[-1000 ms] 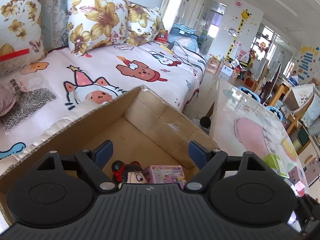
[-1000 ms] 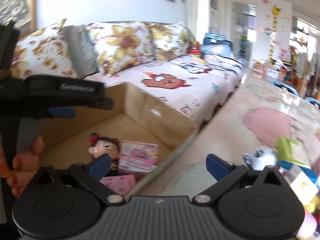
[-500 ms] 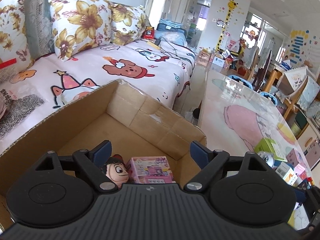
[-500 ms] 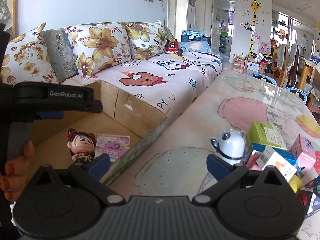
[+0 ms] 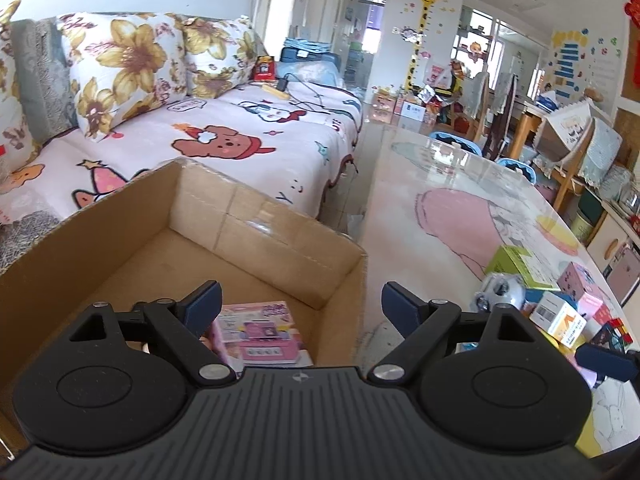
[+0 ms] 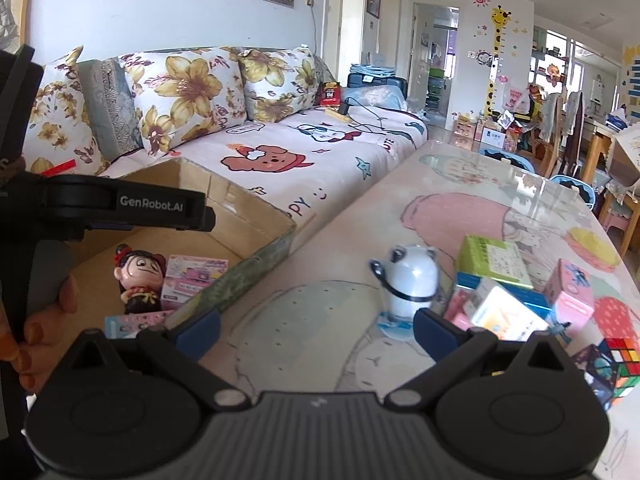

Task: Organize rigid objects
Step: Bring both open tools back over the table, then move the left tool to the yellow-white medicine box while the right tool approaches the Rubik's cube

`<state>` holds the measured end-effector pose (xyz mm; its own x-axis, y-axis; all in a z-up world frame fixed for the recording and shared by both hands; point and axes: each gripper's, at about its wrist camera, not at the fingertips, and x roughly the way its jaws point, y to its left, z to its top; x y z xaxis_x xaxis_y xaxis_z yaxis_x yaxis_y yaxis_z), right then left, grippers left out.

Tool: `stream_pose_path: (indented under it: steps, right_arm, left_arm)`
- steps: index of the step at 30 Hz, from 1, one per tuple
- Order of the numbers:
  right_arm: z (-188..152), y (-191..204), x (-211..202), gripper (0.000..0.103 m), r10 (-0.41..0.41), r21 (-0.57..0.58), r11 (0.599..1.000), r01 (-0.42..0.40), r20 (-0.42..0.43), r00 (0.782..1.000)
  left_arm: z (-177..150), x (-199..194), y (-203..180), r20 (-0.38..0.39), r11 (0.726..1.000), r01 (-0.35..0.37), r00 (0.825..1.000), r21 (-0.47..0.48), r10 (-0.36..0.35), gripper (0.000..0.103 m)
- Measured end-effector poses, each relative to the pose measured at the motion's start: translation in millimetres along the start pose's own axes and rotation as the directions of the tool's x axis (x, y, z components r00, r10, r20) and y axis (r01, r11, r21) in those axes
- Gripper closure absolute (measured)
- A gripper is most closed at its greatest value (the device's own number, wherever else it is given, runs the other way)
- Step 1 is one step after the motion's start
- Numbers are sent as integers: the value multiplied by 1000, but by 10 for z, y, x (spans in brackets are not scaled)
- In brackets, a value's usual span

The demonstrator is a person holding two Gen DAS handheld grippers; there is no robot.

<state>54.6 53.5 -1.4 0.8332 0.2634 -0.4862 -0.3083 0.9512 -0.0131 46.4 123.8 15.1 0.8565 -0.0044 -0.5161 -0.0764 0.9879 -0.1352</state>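
Note:
A cardboard box (image 5: 280, 236) (image 6: 256, 216) stands left of the table. Inside it lie a pink toy box (image 5: 260, 330) (image 6: 196, 278) and a doll figurine (image 6: 138, 280) with a red bow. My left gripper (image 5: 300, 304) hangs open over the box's right rim, holding nothing. My right gripper (image 6: 316, 328) is open above the table. Just beyond its right finger stands a white panda figure (image 6: 412, 280) (image 5: 500, 292). Past the panda sit a green box (image 6: 494, 258) (image 5: 520, 266), small pink boxes (image 6: 570, 294) and a puzzle cube (image 6: 620, 360).
A sofa (image 5: 240, 140) with floral pillows (image 6: 184, 92) runs behind the box. The table (image 6: 460, 208) carries a glossy cartoon cover, bare at its far end. A hand (image 6: 40, 320) holds the left gripper's handle. Chairs and shelves crowd the far right.
Both grippers have drawn back and swung right, away from the box. The panda and the pile of small boxes have come into fuller view. Both stay open.

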Motion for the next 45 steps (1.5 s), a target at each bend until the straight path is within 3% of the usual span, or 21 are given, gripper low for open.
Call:
stream_pose_path:
  steps: [13,28,38,45]
  right_arm:
    - [-120,-318,-208,1,-43,25,999,43,12,999]
    - [-199,-740,-405,1,-106,97,990,103,27,994]
    - [-271,-1281,-549,1,-189,210,961,181,22,982]
    - [-365,-1736,-606,1,-255,306,920,245,-9,967]
  left_arm:
    - [-29,61,-104,18,992,59,998,111,-61,0]
    - [-92,133,-225,12,962,131,990,238,-138,0]
    - [-151,140,-300,-21,934,197,980,298,-200,0]
    - [-234,129,-388,-51,904,253,967,345,-251,0]
